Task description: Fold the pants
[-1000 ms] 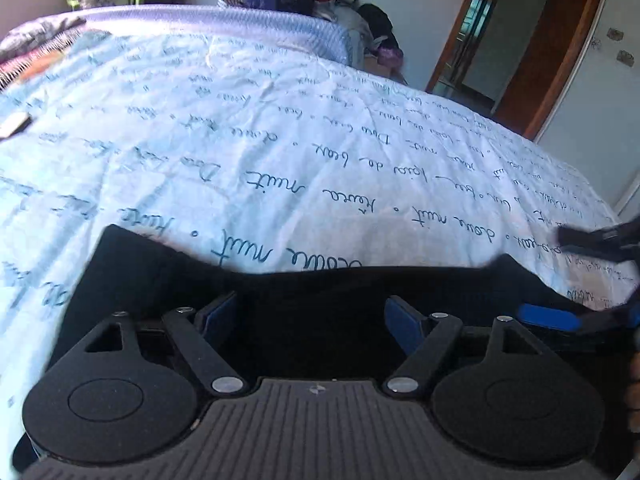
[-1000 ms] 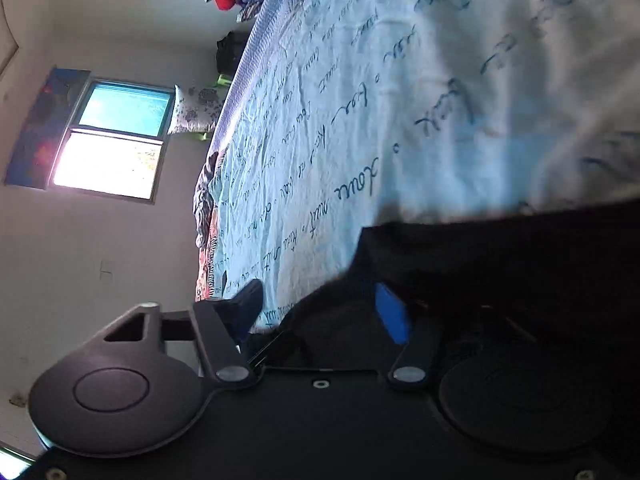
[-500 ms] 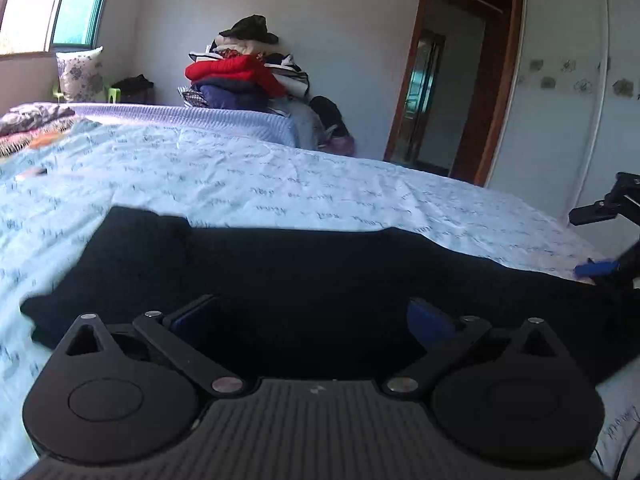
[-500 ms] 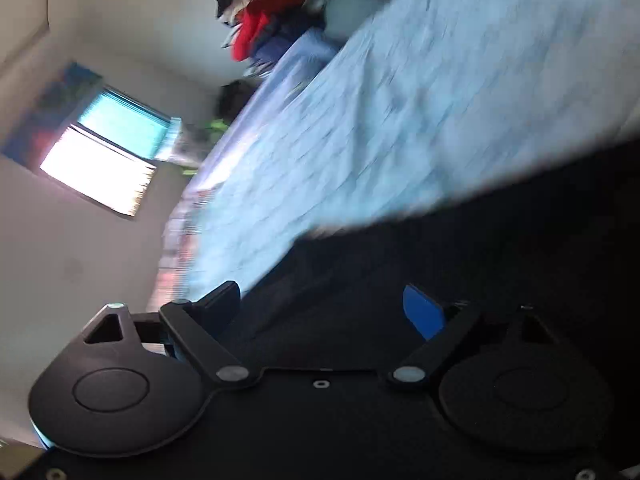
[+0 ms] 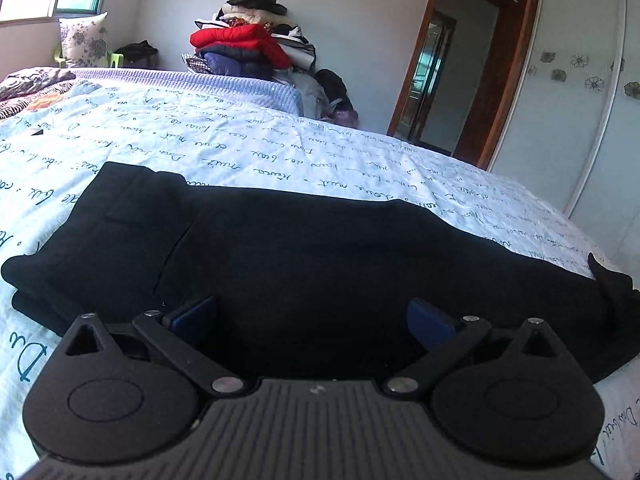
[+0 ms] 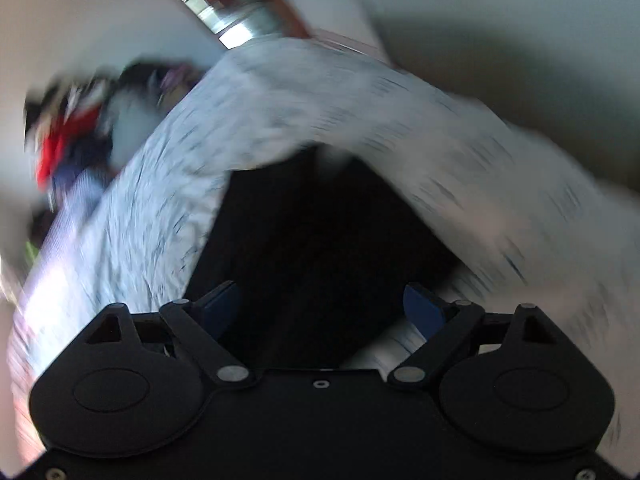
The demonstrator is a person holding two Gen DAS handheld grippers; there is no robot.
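Note:
Black pants (image 5: 312, 248) lie flat across the white bedspread with blue script (image 5: 248, 148), folded lengthwise, the wider end at the left. My left gripper (image 5: 312, 316) is open just above the near edge of the pants, holding nothing. In the right wrist view, which is motion blurred, my right gripper (image 6: 320, 304) is open over one end of the pants (image 6: 320, 232) and holds nothing. The right gripper does not show in the left wrist view.
A pile of clothes with a red jacket (image 5: 244, 44) stands beyond the far side of the bed. A doorway (image 5: 436, 84) and white wardrobe doors (image 5: 580, 100) are at the right. A pillow (image 5: 82, 40) and window are at the far left.
Both grippers have pulled back and risen from the pants, which now lie flat. The right gripper has left the left view and has swung round fast.

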